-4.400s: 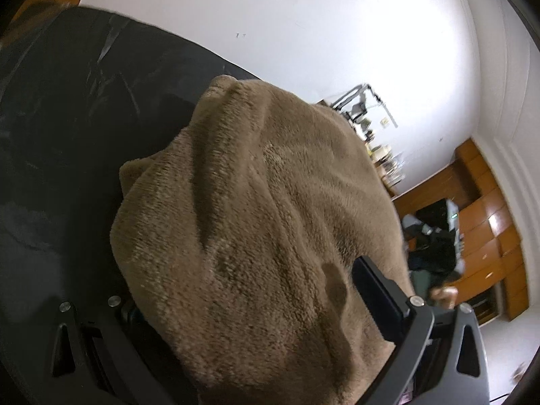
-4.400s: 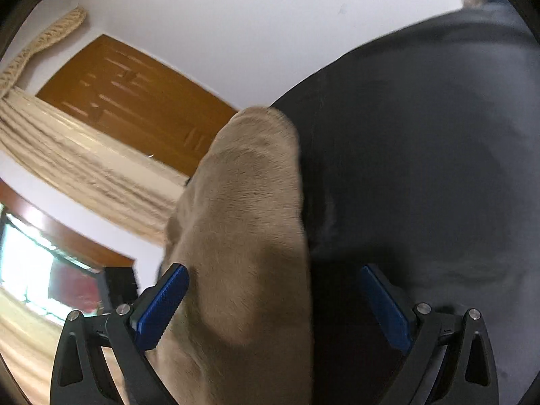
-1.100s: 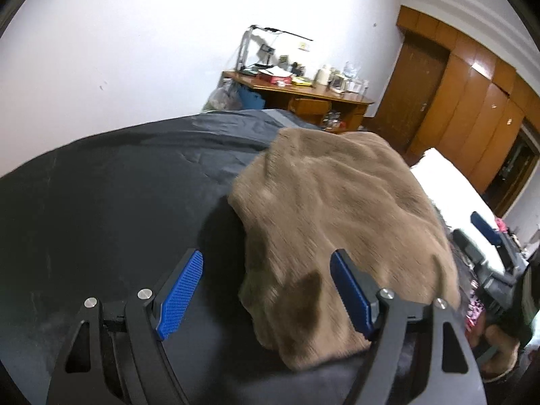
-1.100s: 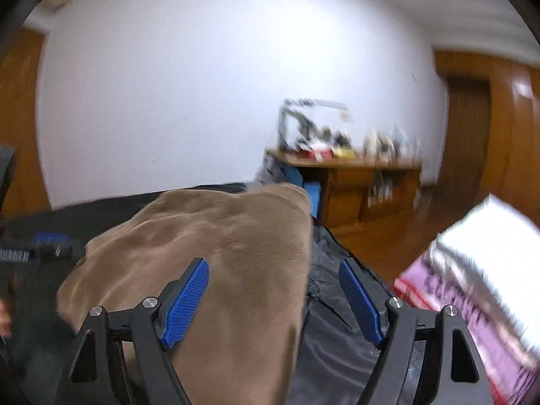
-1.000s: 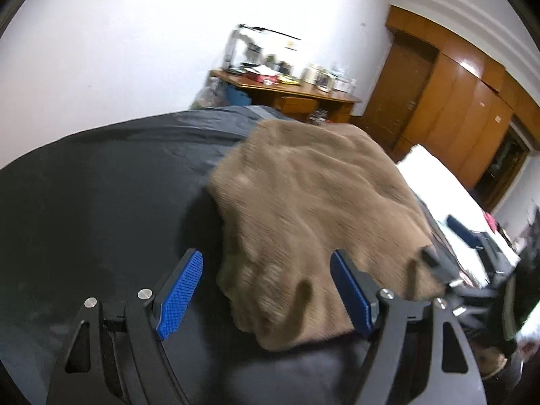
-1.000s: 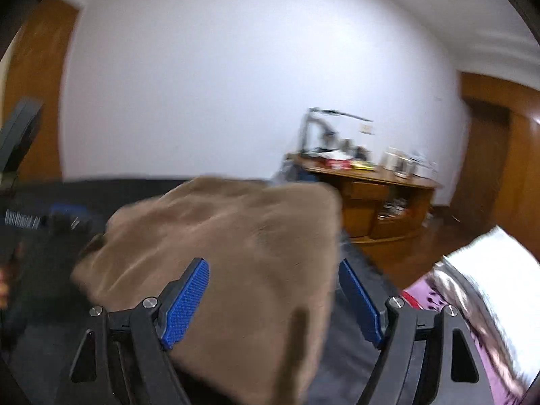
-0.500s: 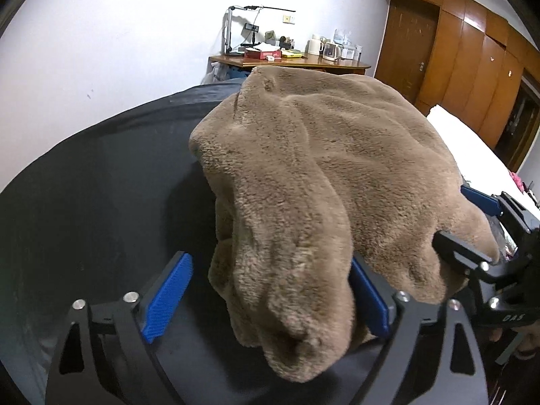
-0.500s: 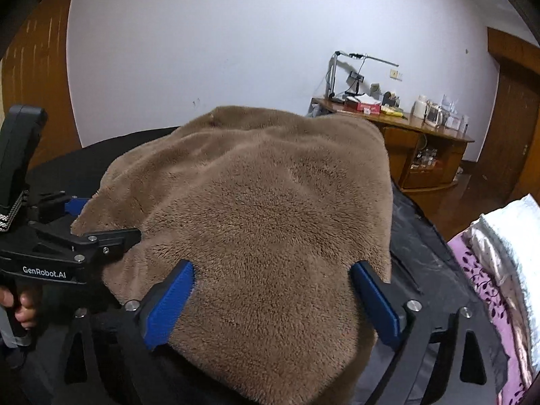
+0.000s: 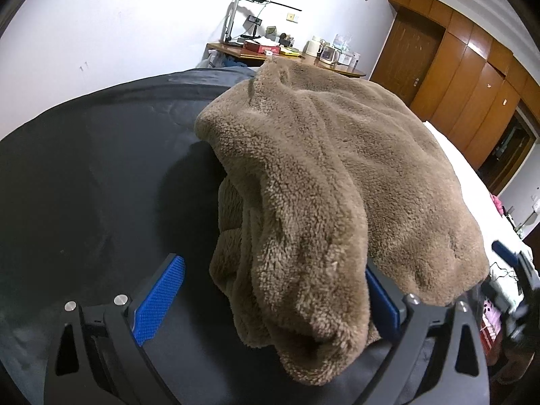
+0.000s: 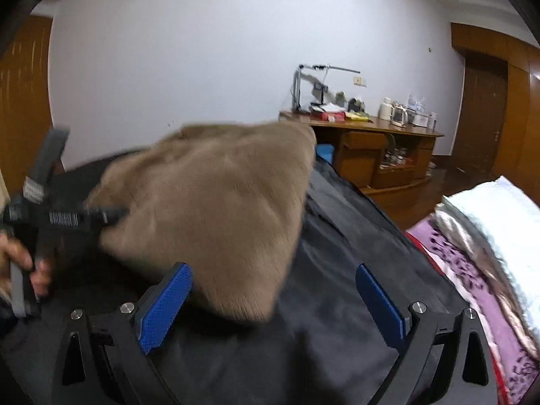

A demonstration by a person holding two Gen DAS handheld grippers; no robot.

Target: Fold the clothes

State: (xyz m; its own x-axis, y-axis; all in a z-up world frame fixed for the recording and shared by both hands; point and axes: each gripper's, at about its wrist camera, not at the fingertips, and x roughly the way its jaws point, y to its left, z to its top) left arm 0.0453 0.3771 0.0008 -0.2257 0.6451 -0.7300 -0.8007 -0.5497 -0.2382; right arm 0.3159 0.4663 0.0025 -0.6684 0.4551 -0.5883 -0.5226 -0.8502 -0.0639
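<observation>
The right wrist view is smeared by motion, so the brown fleece garment (image 10: 216, 216) shows there only as a soft tan wedge filling the middle of the frame, its pile unreadable. In the left wrist view the same garment (image 9: 324, 175) is sharp: a folded heap on the black cover (image 9: 87, 175), reaching from the upper middle down to the lower middle of the frame. Its near lobe hangs between the fingers of the left gripper (image 9: 270, 298) and hides most of the right-hand blue pad, so whether that pad touches the fleece cannot be told; the left-hand pad stands clear of it, jaws spread wide. The right gripper (image 10: 271, 307) is also spread wide, the garment's lower corner reaching in beside its left-hand pad over the black cover (image 10: 337, 270). At the left edge of the right wrist view a hand grips the other gripper's handle, blurred and partly cut off. On the wooden desk (image 10: 378, 135) in the upper right, jars and small items are too small to name.
</observation>
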